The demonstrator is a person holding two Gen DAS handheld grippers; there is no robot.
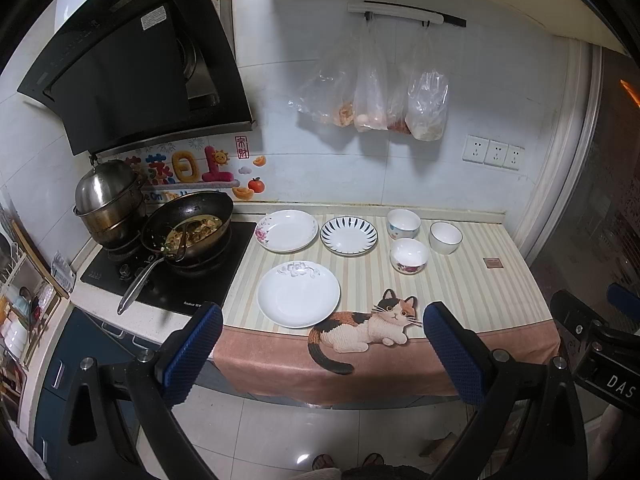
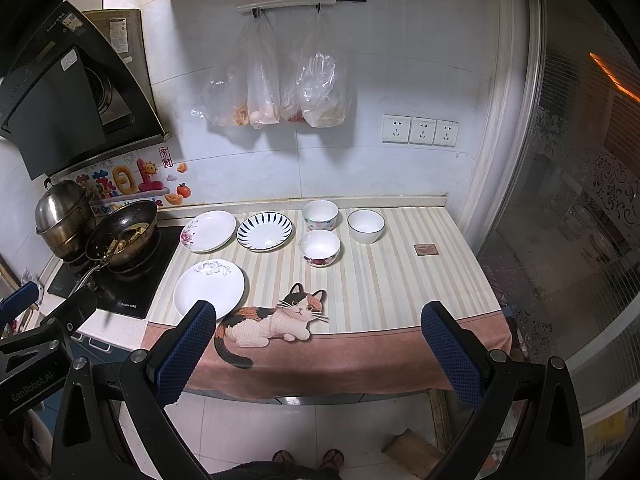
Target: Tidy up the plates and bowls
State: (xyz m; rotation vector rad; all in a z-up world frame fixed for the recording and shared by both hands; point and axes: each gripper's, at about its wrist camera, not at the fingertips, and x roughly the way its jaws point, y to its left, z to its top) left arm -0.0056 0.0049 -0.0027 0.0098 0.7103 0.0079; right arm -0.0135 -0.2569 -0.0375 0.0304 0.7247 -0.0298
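From the left wrist we saw our left gripper [image 1: 322,354] hanging off the counter's front edge, fingers spread wide and empty. On the striped cloth [image 1: 460,280] lay three plates: a white plate [image 1: 298,294] nearest us, a flowered plate [image 1: 286,231] and a blue-striped plate [image 1: 349,235] behind it. Three bowls [image 1: 409,255] clustered to the right (none stacked).

From the right wrist, our right gripper [image 2: 316,354] was likewise spread apart, holding nothing, short of the cloth. A wok [image 2: 124,236] of food sat on the stove [image 2: 128,284] at left.
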